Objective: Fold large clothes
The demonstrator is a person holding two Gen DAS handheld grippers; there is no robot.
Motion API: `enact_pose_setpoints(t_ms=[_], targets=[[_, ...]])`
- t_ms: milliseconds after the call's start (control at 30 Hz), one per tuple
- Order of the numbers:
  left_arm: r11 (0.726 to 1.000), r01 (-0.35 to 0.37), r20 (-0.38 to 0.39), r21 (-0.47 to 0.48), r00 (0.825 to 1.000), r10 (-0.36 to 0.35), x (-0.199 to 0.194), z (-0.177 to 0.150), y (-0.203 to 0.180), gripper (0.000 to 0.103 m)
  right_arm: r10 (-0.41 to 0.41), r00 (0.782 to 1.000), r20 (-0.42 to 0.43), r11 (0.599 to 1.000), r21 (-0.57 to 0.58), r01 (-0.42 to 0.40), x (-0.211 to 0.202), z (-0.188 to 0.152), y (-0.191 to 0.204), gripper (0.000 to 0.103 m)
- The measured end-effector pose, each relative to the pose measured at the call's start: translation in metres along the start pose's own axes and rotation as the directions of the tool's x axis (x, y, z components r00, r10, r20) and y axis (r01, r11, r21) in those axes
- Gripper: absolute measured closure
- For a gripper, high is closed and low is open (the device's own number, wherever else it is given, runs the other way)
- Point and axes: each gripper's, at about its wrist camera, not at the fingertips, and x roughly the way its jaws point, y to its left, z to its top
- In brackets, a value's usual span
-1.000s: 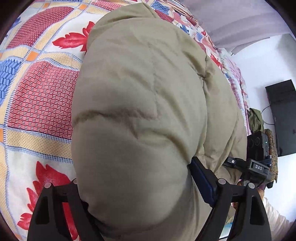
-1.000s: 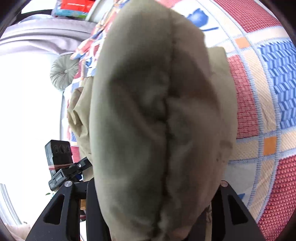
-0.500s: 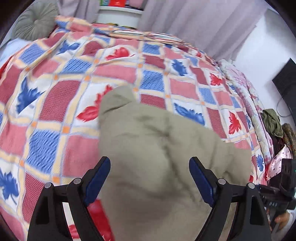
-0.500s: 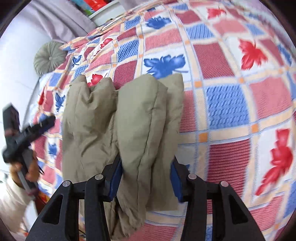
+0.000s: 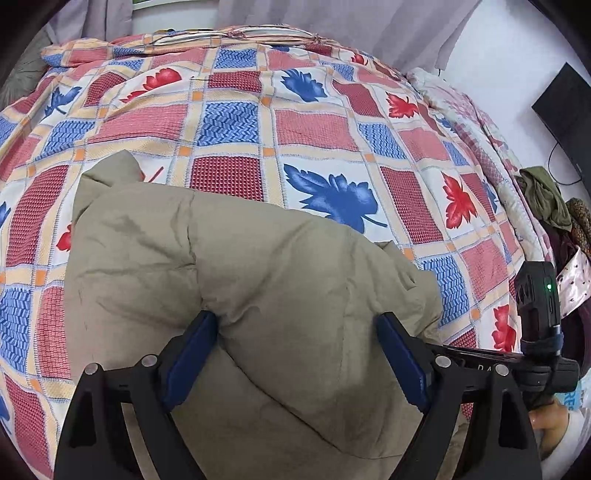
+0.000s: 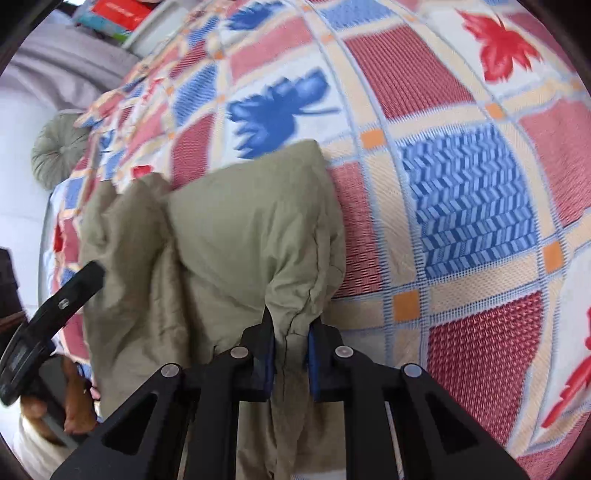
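Observation:
A padded khaki jacket point(image 5: 258, 258) lies bunched on the checked bedspread point(image 5: 314, 122) with red and blue leaves. My left gripper point(image 5: 295, 321) stands wide open over the jacket's near bulge; its blue pads point(image 5: 192, 350) show their inner faces, and the left tip dents the cloth. In the right wrist view the jacket point(image 6: 240, 229) lies folded lengthwise. My right gripper point(image 6: 290, 325) is closing, and its pads pinch a narrow fold of the jacket's near edge. The left gripper's handle point(image 6: 48, 325) and the hand holding it point(image 6: 74, 406) show at the left.
A round grey-green cushion point(image 6: 59, 151) lies at the bed's far corner. Grey curtains point(image 5: 369, 22) hang behind the bed. A dark screen point(image 5: 569, 107) hangs on the white wall at right, above a heap of clothes point(image 5: 546, 195) beside the bed.
The jacket, earlier lifted and filling both views, now lies on the bed. Both grippers have pulled back from it. The right jaws have narrowed from half open onto a thin fold.

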Motion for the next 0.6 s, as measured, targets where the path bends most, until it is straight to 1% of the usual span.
enact_pose_setpoints(t_ms=[67,100,200,233,300,333,400,467,500,567,600], targets=[[0.998,-0.045,-0.012,0.045,0.999,0.045,0.009,0.0,-0.014,0.015,0.026,1.0,-0.014,0.998,0.06,-0.025,0.001,0.002,-0.012,0.087],[0.997,-0.054,-0.015,0.058,0.998,0.055,0.012,-0.001,-0.018,0.015,0.033,0.999,-0.008,0.997,0.074,-0.032,-0.005,0.001,-0.015,0.082],[0.995,-0.066,-0.022,0.079,0.997,0.068,0.015,-0.004,-0.024,0.015,0.0,1.0,0.028,0.998,0.056,-0.002,-0.034,-0.006,-0.013,0.082],[0.995,-0.067,-0.024,0.08,0.997,0.069,0.015,-0.005,-0.024,0.015,-0.017,0.999,0.049,0.999,0.04,0.015,-0.044,-0.009,-0.01,0.082],[0.995,-0.064,-0.03,0.076,0.997,0.066,0.015,-0.005,-0.023,0.015,-0.054,0.992,0.117,0.998,-0.022,0.057,-0.072,-0.02,0.004,0.082],[0.995,-0.063,-0.033,0.076,0.997,0.066,0.015,-0.004,-0.023,0.015,-0.047,0.989,0.141,0.997,-0.053,0.055,-0.083,-0.027,0.011,0.082],[0.995,-0.066,-0.036,0.079,0.997,0.069,0.016,-0.004,-0.023,0.015,0.006,0.986,0.168,0.992,-0.126,0.016,-0.101,-0.045,0.031,0.082],[0.994,-0.073,-0.035,0.085,0.996,0.076,0.016,-0.005,-0.024,0.015,0.064,0.987,0.147,0.984,-0.173,-0.038,-0.104,-0.062,0.046,0.082],[0.993,-0.078,-0.035,0.089,0.996,0.081,0.016,-0.005,-0.025,0.015,0.084,0.99,0.114,0.98,-0.191,-0.061,-0.098,-0.071,0.053,0.082],[0.992,-0.084,-0.035,0.095,0.996,0.088,0.016,-0.006,-0.026,0.015,0.069,0.997,0.045,0.975,-0.213,-0.057,-0.076,-0.086,0.061,0.082],[0.992,-0.083,-0.036,0.097,0.996,0.087,0.016,-0.006,-0.026,0.015,0.032,0.999,0.014,0.975,-0.219,-0.028,-0.06,-0.093,0.061,0.082]])
